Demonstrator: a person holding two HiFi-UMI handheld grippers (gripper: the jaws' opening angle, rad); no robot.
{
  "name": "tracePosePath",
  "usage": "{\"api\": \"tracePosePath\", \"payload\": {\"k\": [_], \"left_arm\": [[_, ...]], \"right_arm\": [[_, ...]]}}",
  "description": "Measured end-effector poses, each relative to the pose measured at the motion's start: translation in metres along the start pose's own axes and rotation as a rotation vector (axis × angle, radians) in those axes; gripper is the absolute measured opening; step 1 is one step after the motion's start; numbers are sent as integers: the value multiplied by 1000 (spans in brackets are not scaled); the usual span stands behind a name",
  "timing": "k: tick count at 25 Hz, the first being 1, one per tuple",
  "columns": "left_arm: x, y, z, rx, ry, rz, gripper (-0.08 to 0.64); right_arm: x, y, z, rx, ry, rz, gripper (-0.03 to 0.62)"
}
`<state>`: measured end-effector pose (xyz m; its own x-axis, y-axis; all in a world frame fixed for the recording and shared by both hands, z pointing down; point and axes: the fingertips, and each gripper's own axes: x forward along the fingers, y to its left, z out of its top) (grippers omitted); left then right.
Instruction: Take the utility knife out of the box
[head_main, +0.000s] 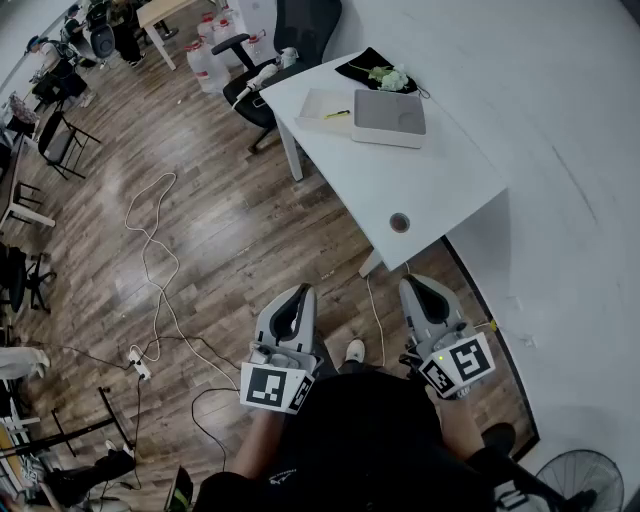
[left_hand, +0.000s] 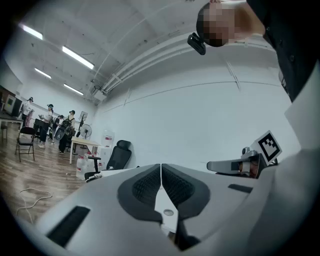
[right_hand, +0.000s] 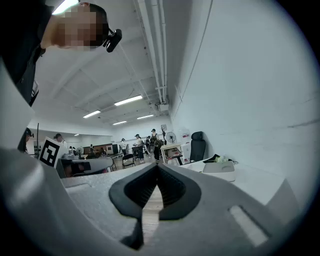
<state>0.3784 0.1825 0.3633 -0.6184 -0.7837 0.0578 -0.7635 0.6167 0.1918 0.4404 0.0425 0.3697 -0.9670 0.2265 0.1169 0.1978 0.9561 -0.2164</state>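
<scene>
A grey shallow box (head_main: 388, 117) lies at the far end of the white table (head_main: 440, 170); it also shows in the right gripper view (right_hand: 218, 169). Beside it sits a flat white tray (head_main: 315, 105) with a small yellow and black object (head_main: 337, 114) on it, too small to identify. Both grippers are held close to the person's body, well short of the table. The left gripper (head_main: 297, 293) (left_hand: 161, 165) is shut with nothing in it. The right gripper (head_main: 415, 284) (right_hand: 157, 165) is shut and empty too.
A black cloth with a pale green bundle (head_main: 385, 73) lies at the table's far corner. An office chair (head_main: 290, 30) and water bottles (head_main: 210, 55) stand beyond the table. Cables (head_main: 150, 250) and a power strip (head_main: 140, 366) run across the wooden floor. A fan (head_main: 580, 480) stands by the wall.
</scene>
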Motion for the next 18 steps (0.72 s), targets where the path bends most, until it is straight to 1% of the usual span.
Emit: {"api": "tracePosePath", "payload": {"k": [3, 6, 9, 15, 18], "left_arm": [[-14, -11, -3, 11, -5, 2, 11], [-30, -21, -11, 31, -14, 16, 11], [-47, -31, -19, 35, -12, 27, 11], [-69, -50, -4, 42, -40, 58, 11], [-71, -56, -9, 49, -30, 81, 11]], "right_arm": [[-20, 9, -6, 2, -14, 2, 5], [-38, 19, -14, -18, -20, 27, 5], [-54, 28, -21, -25, -26, 39, 5], [-77, 51, -6, -51, -37, 88, 5], [-79, 50, -6, -51, -38, 112, 5]]}}
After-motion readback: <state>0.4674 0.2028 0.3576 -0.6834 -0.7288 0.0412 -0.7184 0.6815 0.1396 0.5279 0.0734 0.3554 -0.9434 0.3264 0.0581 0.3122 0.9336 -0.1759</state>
